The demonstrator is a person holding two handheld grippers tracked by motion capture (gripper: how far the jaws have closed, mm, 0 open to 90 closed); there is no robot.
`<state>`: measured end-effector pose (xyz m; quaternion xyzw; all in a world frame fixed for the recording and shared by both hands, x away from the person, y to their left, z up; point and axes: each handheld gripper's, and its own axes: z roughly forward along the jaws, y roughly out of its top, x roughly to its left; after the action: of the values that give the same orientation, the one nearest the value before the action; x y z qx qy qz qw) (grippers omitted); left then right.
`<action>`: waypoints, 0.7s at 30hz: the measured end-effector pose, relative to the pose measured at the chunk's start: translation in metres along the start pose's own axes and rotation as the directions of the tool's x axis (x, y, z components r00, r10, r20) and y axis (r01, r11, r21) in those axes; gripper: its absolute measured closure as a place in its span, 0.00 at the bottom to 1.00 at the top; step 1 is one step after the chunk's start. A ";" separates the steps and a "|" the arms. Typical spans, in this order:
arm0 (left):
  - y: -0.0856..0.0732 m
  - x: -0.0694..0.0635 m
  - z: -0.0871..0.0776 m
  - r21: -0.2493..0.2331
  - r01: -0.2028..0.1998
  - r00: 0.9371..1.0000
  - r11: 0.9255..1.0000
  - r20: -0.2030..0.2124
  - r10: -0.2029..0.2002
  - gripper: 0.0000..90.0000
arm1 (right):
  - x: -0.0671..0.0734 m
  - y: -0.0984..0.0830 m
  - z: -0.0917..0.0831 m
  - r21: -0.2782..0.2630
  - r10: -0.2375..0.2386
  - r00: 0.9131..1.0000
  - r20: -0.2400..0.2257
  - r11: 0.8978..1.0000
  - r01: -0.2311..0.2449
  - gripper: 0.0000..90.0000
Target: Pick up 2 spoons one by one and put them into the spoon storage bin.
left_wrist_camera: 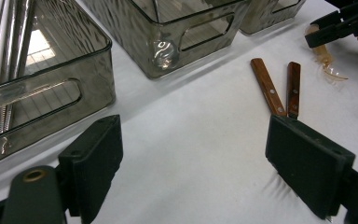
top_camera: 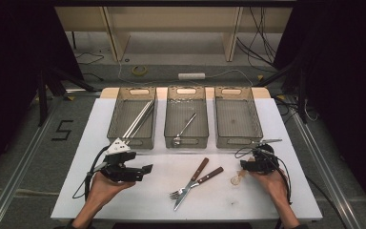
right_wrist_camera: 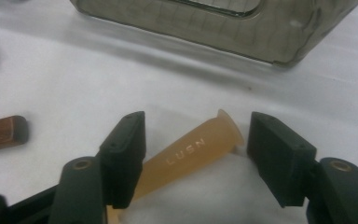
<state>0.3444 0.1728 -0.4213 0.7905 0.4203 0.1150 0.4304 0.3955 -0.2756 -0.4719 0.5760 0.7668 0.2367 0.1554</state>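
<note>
Grasp step: right gripper (right_wrist_camera: 193,154) straddled the amber plastic spoon (right_wrist_camera: 191,151) on the table (top_camera: 124,200), at 3 o'clock from the fork and knife; fingers (right_wrist_camera: 123,156) apart, not yet clamped. Left gripper (left_wrist_camera: 193,163) hovered with fingers apart, empty. Next probably needs closing squarely on the handle, then lifting toward the empty tray (top_camera: 255,136) at 12 o'clock.

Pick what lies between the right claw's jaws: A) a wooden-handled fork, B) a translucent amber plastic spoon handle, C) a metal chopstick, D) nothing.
B: the right gripper view shows the amber spoon handle, embossed LUSN, lying between the right claw's spread jaws.
</note>
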 end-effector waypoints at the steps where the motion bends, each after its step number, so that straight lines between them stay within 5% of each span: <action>1: 0.000 -0.001 0.000 -0.002 0.002 1.000 1.000 0.000 -0.002 0.20 | 0.001 0.000 0.000 -0.002 -0.002 1.000 0.005 1.000 0.002 0.44; 9: -0.001 -0.002 0.000 0.005 0.000 1.000 1.000 0.003 0.000 0.20 | 0.005 -0.001 0.001 -0.012 -0.020 1.000 0.023 1.000 0.021 0.52; 21: -0.001 -0.003 0.000 0.013 0.004 1.000 1.000 0.001 -0.004 0.21 | 0.002 -0.004 -0.003 -0.004 0.023 1.000 0.013 1.000 -0.023 0.46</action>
<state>0.3414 0.1707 -0.4216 0.7925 0.4224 0.1110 0.4257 0.3908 -0.2753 -0.4717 0.5860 0.7587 0.2363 0.1588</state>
